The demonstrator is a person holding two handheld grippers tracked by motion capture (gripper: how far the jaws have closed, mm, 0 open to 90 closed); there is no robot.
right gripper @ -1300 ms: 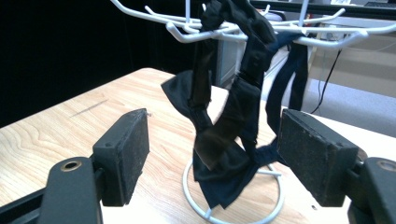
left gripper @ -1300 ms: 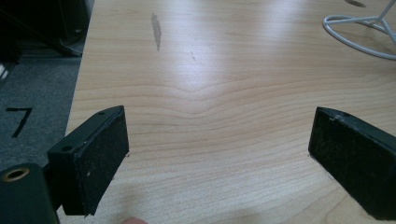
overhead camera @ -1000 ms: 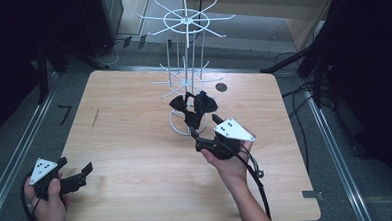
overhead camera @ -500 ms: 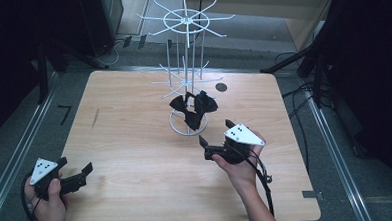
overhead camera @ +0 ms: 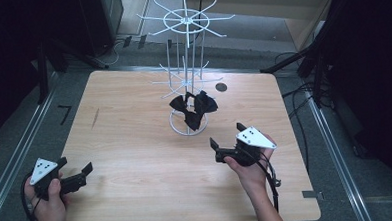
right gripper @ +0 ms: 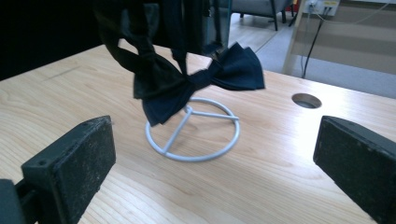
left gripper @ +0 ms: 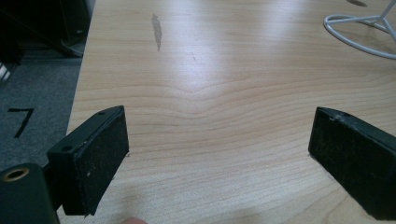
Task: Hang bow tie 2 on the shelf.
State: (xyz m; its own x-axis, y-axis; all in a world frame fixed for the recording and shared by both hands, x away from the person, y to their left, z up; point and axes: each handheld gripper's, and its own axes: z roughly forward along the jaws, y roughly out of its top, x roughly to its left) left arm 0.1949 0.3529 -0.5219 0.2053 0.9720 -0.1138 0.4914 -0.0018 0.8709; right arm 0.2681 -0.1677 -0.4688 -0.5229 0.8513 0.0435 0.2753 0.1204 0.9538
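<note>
Two bow ties point(overhead camera: 193, 108) hang on rack point(overhead camera: 184, 26).

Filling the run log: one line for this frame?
left gripper: open, empty | right gripper: open, empty | black bow ties: hanging on white wire rack

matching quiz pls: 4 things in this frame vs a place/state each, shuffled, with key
Things:
1. bow ties
2. white wire rack
3. left hand-held gripper
4. round hole

Places/states:
A. open, at the table's near left corner
B. cut into the tabletop, right of the rack
C. hanging black, above the ring base
D. standing mid-table toward the far edge

Pairs: 1-C, 2-D, 3-A, 4-B
</note>
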